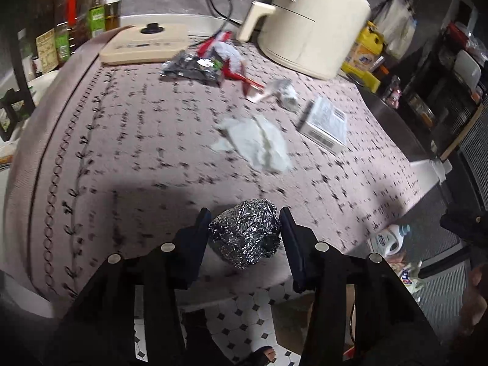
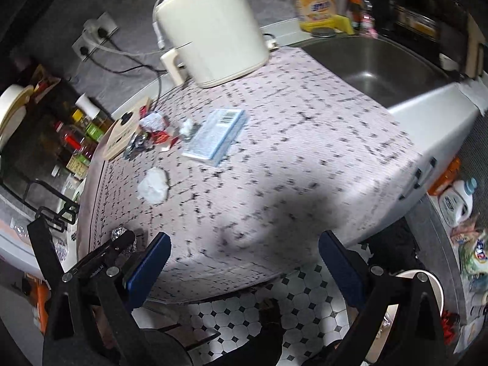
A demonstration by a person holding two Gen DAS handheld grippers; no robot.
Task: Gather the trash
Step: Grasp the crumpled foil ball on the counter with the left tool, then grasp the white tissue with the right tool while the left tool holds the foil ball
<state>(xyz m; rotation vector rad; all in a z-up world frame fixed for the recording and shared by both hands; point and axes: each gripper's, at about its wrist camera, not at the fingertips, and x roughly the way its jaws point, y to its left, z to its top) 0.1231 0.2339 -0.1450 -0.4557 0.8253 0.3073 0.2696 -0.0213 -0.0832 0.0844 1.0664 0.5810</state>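
A crumpled foil ball [image 1: 244,235] rests on the patterned tablecloth [image 1: 137,140] near the table's front edge. My left gripper [image 1: 244,212] is shut on it, one dark pad against each side. The same foil ball [image 2: 119,232] shows at the lower left of the right wrist view, partly hidden by the left gripper's black frame. Further back lie a crumpled white tissue [image 1: 256,143] [image 2: 154,186], a white barcoded packet [image 1: 324,125] [image 2: 216,135], red-and-white wrappers [image 1: 231,58] and a dark shiny wrapper [image 1: 192,67]. My right gripper [image 2: 244,236] hangs open over the front edge with nothing between its fingers.
A cream air fryer [image 1: 311,21] [image 2: 210,27] with a cable stands at the back. A beige board [image 1: 143,44] lies back left, beside bottles [image 1: 76,21]. A steel sink [image 2: 381,70] adjoins the table on the right. Tiled floor [image 2: 244,314] lies below the edge.
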